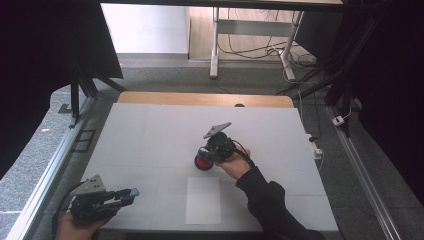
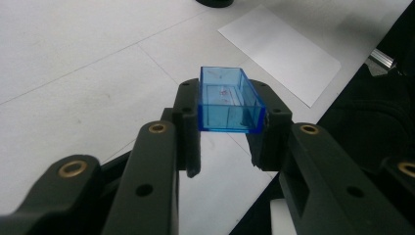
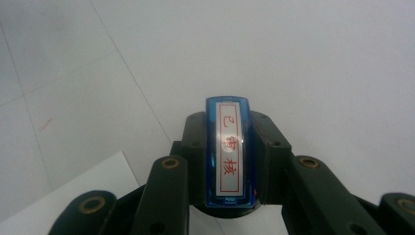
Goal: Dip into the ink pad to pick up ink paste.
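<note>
High view looks down overhead; both gripper views look close along jaws at the table (image 1: 150, 135).

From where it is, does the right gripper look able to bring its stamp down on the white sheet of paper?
Probably yes. The right gripper holds the stamp just beyond the paper, with only bare table between. The left gripper, shut on a blue cap, sits off to the side.

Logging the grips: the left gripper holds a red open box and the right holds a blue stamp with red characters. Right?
Not quite: the box in the left gripper is blue, as the left gripper view shows. The right gripper does hold a blue stamp with red characters.
</note>
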`<action>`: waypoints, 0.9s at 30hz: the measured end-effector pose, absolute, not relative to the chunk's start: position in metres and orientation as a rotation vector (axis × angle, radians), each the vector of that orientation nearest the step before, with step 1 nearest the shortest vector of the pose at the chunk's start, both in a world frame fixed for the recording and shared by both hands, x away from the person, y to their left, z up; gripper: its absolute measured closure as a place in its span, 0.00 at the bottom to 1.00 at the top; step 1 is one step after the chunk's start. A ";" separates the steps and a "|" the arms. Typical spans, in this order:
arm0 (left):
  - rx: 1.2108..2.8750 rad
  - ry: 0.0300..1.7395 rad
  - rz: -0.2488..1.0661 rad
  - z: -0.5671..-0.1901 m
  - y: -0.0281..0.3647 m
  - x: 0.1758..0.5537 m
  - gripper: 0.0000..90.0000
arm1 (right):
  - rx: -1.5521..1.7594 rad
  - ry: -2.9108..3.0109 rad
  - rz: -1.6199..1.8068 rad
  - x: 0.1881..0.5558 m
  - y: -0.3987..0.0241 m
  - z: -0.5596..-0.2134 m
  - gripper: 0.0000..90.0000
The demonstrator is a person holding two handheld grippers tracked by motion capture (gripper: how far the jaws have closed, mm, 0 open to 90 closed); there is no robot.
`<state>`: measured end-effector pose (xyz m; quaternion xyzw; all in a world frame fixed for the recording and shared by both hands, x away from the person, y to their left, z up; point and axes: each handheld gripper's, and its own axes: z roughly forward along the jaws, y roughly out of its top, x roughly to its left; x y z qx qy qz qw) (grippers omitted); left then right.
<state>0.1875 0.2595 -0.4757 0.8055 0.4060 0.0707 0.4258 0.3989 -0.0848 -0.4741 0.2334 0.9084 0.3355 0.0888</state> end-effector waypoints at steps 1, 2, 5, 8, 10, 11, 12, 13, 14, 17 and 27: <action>2.014 1.014 0.177 -0.476 0.259 0.187 0.76 | 0.693 2.706 0.994 0.399 -0.084 -0.475 0.79; 2.015 1.013 0.177 -0.476 0.259 0.187 0.76 | 0.696 2.706 0.993 0.399 -0.084 -0.476 0.79; 2.014 1.012 0.176 -0.476 0.260 0.187 0.76 | 0.693 2.706 0.983 0.399 -0.083 -0.477 0.79; 2.015 1.012 0.175 -0.476 0.260 0.187 0.76 | 0.691 2.703 0.969 0.401 -0.083 -0.478 0.79; 2.015 1.012 0.175 -0.476 0.260 0.187 0.76 | 0.699 2.701 0.974 0.402 -0.083 -0.479 0.79; 2.015 1.013 0.176 -0.476 0.259 0.187 0.76 | 0.706 2.702 0.972 0.402 -0.083 -0.480 0.79; 2.015 1.012 0.175 -0.476 0.260 0.187 0.76 | 0.703 2.701 0.975 0.403 -0.083 -0.480 0.79; 2.015 1.013 0.175 -0.476 0.260 0.187 0.76 | 0.708 2.702 0.972 0.403 -0.083 -0.481 0.79; 2.014 1.014 0.176 -0.476 0.260 0.188 0.76 | 0.711 2.704 0.971 0.404 -0.084 -0.482 0.79; 2.014 1.015 0.175 -0.476 0.260 0.188 0.76 | 0.737 2.711 0.977 0.405 -0.084 -0.482 0.79; 2.018 1.019 0.171 -0.476 0.259 0.188 0.76 | 0.788 2.713 0.956 0.409 -0.080 -0.482 0.79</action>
